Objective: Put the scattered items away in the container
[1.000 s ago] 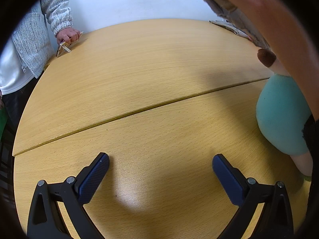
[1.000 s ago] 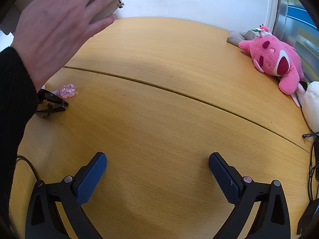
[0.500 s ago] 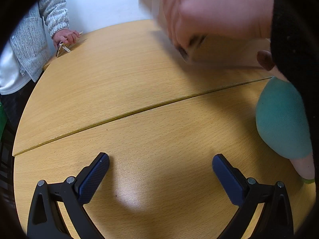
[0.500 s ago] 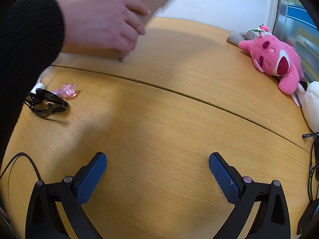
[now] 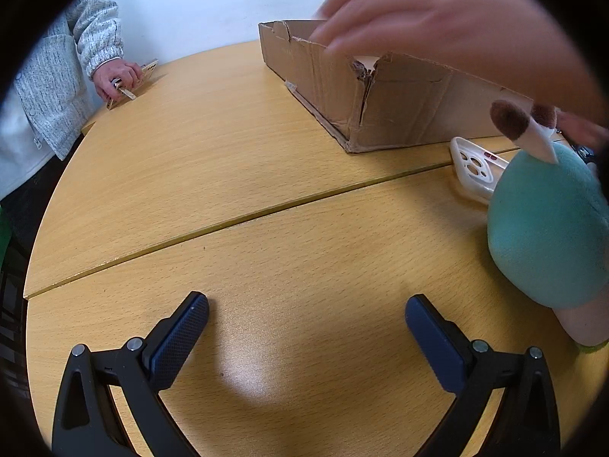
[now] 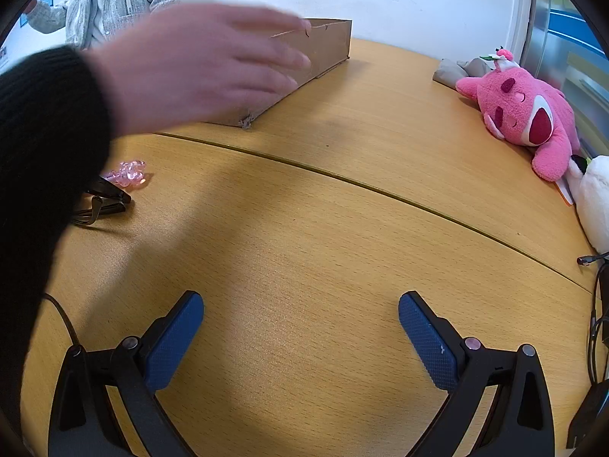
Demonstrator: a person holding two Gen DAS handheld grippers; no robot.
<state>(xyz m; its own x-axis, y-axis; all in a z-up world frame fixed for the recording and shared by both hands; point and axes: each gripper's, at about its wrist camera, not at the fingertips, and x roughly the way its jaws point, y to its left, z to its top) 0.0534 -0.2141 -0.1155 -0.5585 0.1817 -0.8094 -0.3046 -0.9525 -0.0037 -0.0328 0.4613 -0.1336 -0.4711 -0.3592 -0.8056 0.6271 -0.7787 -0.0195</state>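
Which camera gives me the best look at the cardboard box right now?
The left wrist view. There the cardboard box shows two walls, its torn corner and part of the open top, with a hand covering only the far rim. In the right wrist view the hand hides most of it, leaving one end wall visible.

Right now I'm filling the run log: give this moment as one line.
left gripper: open, empty | right gripper: open, empty | cardboard box: on table, bare hand over it | pink plush: on table | nothing grasped

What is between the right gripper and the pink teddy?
Only bare table, crossed by its seam, lies between the right gripper and the pink teddy, seen in the right wrist view.
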